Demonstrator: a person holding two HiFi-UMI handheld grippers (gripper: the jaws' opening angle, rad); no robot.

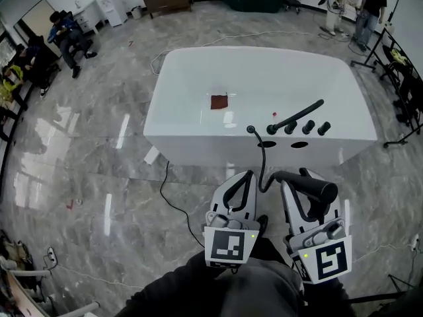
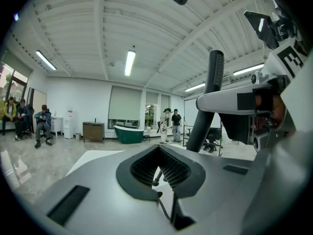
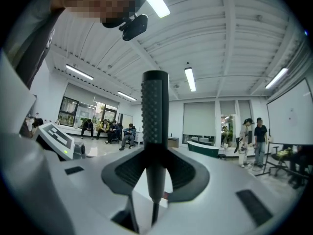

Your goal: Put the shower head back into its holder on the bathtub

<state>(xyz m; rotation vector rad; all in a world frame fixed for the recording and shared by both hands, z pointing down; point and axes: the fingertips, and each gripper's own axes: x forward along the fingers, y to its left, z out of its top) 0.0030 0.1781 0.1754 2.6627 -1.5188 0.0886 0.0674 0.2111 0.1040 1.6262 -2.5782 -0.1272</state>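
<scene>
Right gripper view: right tool (image 3: 155,173) clamped on black shower head (image 3: 155,111); left tool (image 2: 159,156) closed, empty

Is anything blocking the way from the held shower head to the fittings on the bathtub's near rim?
Nothing visible does. The shower head, clamped in the right gripper, sits just short of the bathtub near rim; only its own hose crosses the gap.

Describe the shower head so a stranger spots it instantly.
Find the white bathtub mid-floor and look just in front of its near wall. The shower head is the black dimpled wand clamped in the right gripper, the only thing trailing a black hose up to the tub's rim.
</scene>
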